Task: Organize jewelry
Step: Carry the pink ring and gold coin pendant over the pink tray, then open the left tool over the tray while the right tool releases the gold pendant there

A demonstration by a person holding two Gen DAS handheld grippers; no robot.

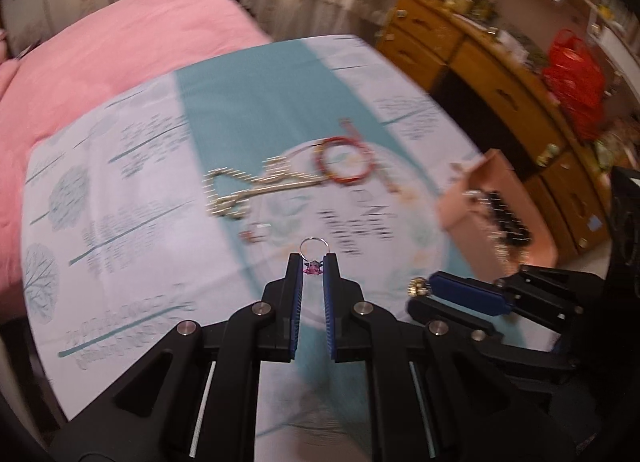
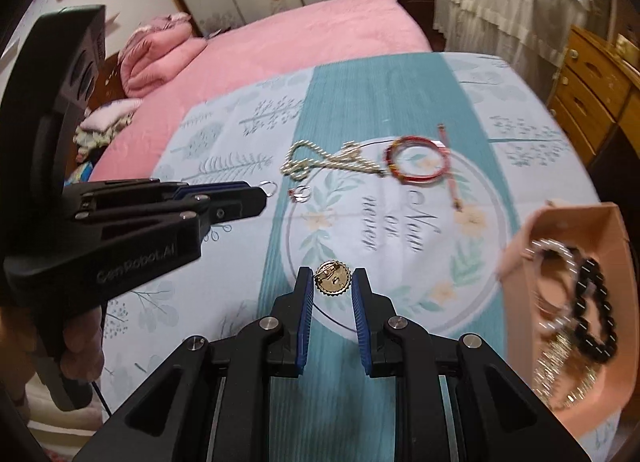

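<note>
My left gripper (image 1: 313, 262) is shut on a silver ring with a pink stone (image 1: 313, 258), held above the table; the gripper also shows in the right wrist view (image 2: 262, 191) with the ring (image 2: 269, 186) at its tip. My right gripper (image 2: 333, 280) is shut on a round gold brooch (image 2: 333, 282); it shows in the left wrist view (image 1: 426, 288) with the brooch (image 1: 418, 286). On the cloth lie a pearl necklace (image 2: 320, 163), a red bracelet (image 2: 416, 165), a pink strap (image 2: 450, 165) and a small ring (image 2: 302, 193). A pink tray (image 2: 608, 229) at right holds a black bead bracelet (image 2: 592, 310) and chains.
The table wears a teal and white printed cloth (image 2: 280, 262). A pink bed (image 2: 300, 33) lies beyond it. A wooden desk with drawers (image 1: 500, 73) and a red bag (image 1: 576, 73) stand to the right. The pink tray also shows in the left wrist view (image 1: 464, 205).
</note>
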